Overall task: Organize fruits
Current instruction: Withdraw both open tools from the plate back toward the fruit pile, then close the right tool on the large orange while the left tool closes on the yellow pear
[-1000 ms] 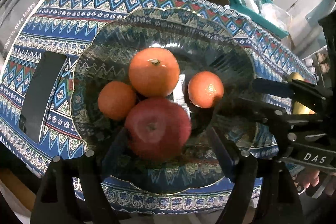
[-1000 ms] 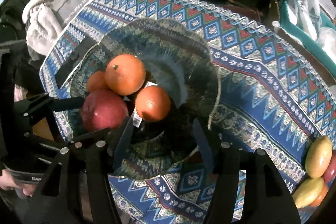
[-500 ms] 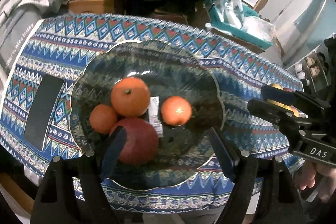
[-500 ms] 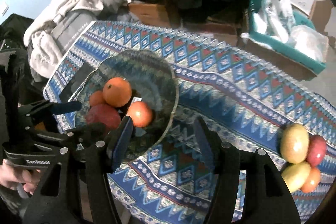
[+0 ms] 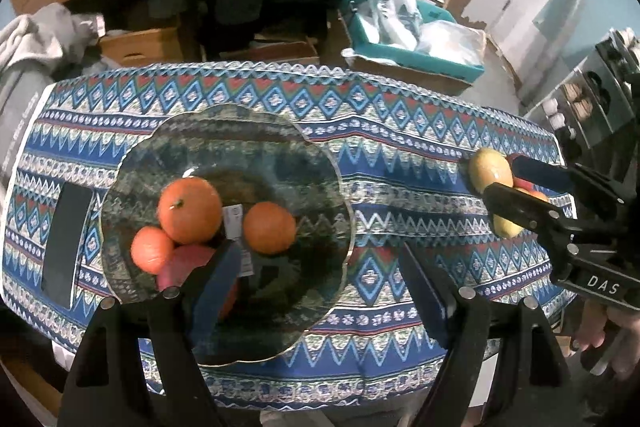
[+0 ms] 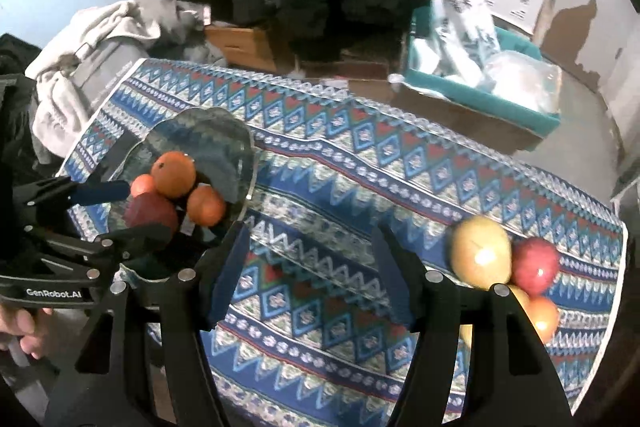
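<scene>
Both grippers above a table covered by a patterned blue cloth (image 5: 400, 155), each held wide open with nothing between the fingers. Left gripper (image 5: 320, 279) hanging over the near part of the glass plate (image 5: 320, 163), which stands on the left half of the table; seen from the right wrist view as a black tool with blue-padded fingers (image 6: 102, 190), and carrying the white writing "GenRobot.AI" on its body. Right gripper (image 6: 310, 267) hanging over bare cloth about the middle of the table, between the plate and the loose fruits; seen from the left wrist view at the right edge, with the white letters "DAS" on its side.

In the plate four fruits close together: a large orange (image 5: 189, 209) touching a small orange (image 5: 152, 249) at its left, a dark red apple (image 5: 188, 265) just in front of both and partly hidden by a finger, and another orange (image 5: 269, 227) a little apart at the right. Between the oranges a white paper label (image 5: 233, 223), print too small to read.

Near the right edge of the table a small heap: a yellow fruit (image 6: 480, 257) touching a red apple (image 6: 536, 263), with an orange-coloured fruit (image 6: 544, 315) just in front, partly behind a finger.

At the left edge of the table a flat black object (image 5: 66, 247) lying on the cloth, beside the plate. Grey garment (image 5: 20, 107) past the left edge with white writing, not legible.
</scene>
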{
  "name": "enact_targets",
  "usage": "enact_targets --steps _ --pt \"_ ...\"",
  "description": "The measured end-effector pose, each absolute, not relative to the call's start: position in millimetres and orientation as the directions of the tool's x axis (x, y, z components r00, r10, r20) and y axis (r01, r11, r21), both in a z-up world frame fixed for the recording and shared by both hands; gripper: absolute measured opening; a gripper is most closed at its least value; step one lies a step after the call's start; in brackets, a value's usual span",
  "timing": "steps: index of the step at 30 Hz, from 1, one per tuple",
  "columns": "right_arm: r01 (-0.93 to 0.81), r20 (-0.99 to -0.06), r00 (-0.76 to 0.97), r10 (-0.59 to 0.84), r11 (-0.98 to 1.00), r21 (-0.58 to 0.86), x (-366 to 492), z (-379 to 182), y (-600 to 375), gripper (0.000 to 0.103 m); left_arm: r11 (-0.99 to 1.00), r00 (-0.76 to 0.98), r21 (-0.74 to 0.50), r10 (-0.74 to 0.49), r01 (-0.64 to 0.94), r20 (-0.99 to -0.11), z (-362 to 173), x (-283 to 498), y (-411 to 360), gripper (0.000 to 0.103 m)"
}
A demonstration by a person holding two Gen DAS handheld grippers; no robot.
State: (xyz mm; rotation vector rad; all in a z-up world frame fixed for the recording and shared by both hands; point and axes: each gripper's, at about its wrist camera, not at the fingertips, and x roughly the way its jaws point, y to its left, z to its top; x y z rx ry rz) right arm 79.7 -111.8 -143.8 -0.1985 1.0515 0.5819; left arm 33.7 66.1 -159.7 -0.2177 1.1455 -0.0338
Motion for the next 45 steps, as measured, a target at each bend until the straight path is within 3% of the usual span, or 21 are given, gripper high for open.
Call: enact_targets --steps 28,45 --pt "-0.319 -0.847 0.483 0.224 0.945 0.068 97 -126 -257 0.070 0.976 0.400 -0.192 -0.219 0.105 -0.890 -150 68 -38 0.085" --pt "-0.180 -0.894 0.432 0.118 0.983 0.043 108 -165 -327 0.070 0.967 0.326 -0.165 -0.222 0.195 -0.919 -177 94 -90 0.085"
